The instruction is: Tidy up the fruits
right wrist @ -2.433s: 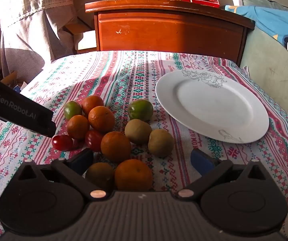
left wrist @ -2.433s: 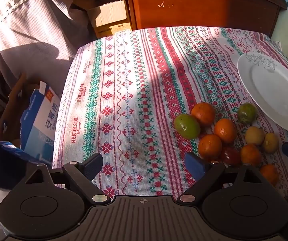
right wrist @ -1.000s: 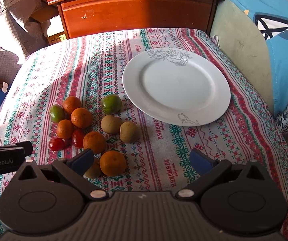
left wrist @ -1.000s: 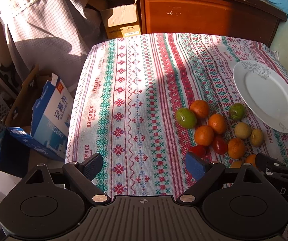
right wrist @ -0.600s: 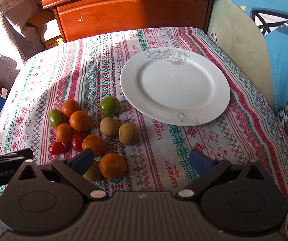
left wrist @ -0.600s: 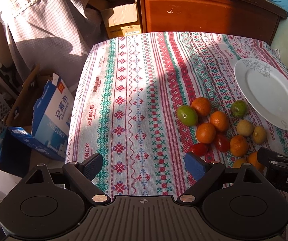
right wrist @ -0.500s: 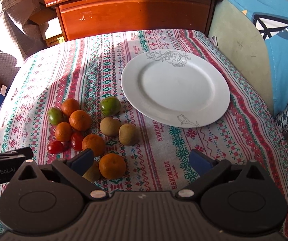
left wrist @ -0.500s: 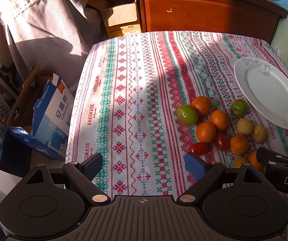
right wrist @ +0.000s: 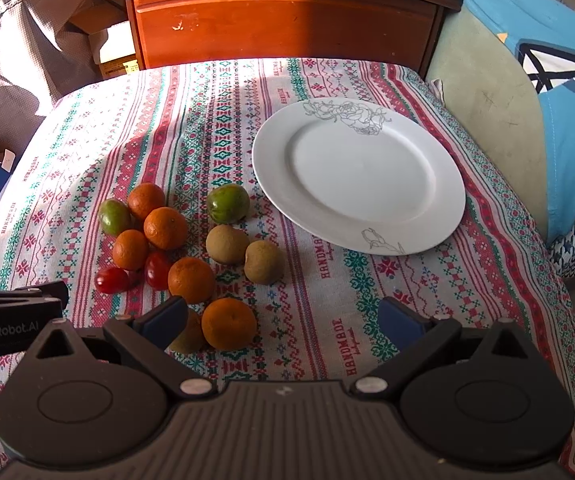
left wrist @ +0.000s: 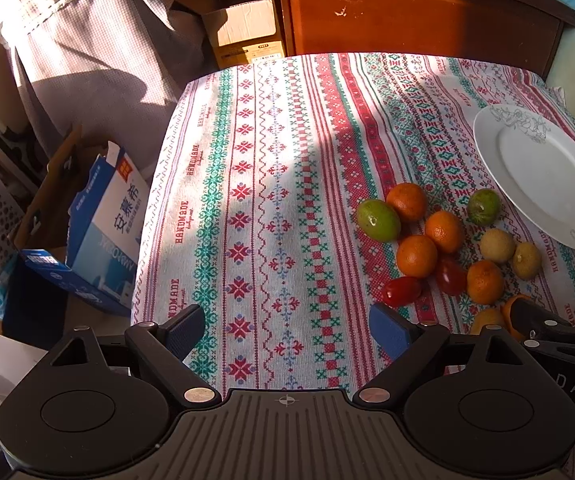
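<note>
A cluster of fruit lies on the patterned tablecloth point(right wrist: 223, 128): several oranges point(right wrist: 165, 227), two green fruits point(right wrist: 228, 203), brown kiwis point(right wrist: 227, 244) and two red tomatoes point(right wrist: 111, 280). A white plate point(right wrist: 359, 176) sits empty to their right. My right gripper point(right wrist: 283, 320) is open and empty, hovering above the cloth with its left finger over the nearest orange point(right wrist: 229, 323) and a kiwi. My left gripper point(left wrist: 287, 328) is open and empty, left of the fruit point(left wrist: 416, 255); the plate point(left wrist: 543, 176) shows at far right.
A wooden cabinet point(right wrist: 287, 20) stands behind the table. A cardboard box point(left wrist: 243, 36), blue-and-white cartons point(left wrist: 107, 232) and a checked cloth point(left wrist: 87, 40) are off the table's left edge. A blue cushion point(right wrist: 559, 80) lies to the right.
Both grippers have risen and pulled back from the fruit over the sequence, then eased slightly closer. Both stay open and no fruit has moved.
</note>
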Demonstrator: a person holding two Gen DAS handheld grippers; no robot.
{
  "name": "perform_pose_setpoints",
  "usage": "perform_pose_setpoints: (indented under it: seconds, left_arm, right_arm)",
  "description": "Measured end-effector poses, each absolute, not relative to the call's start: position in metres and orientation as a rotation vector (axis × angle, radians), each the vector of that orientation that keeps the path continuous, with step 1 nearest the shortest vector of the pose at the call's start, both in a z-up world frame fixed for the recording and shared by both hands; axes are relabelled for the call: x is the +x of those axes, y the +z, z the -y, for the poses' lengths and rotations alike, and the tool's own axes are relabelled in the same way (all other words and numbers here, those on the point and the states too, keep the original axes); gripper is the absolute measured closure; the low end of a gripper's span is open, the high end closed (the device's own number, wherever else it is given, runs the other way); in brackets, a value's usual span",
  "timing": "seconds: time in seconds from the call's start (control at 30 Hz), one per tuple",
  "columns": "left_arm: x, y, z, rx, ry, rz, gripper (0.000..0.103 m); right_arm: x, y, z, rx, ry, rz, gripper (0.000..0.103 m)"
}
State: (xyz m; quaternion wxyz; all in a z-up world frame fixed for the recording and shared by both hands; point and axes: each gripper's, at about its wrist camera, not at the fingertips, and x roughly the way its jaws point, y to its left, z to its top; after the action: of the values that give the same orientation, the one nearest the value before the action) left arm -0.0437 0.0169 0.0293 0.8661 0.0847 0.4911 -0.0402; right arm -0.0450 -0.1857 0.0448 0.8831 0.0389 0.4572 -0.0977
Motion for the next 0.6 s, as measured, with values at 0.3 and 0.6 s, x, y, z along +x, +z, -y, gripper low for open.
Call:
perform_pose_setpoints:
  seconds: [0.3,0.6]
  left_arm:
    - [-0.0449,0.0298,-0.0138,0.182,-0.097,-1.021,0.012]
    - [-0.0458,0.0289,-0.0126,0.179,-0.108,-1.020,0.012]
  right_arm:
    - [-0.0453,0.0444,0.1855,0.080,-0.201,-0.951,0.003]
    - [-0.0456,0.0434,0.1859,0.081,-0.196,-0.952,0.003]
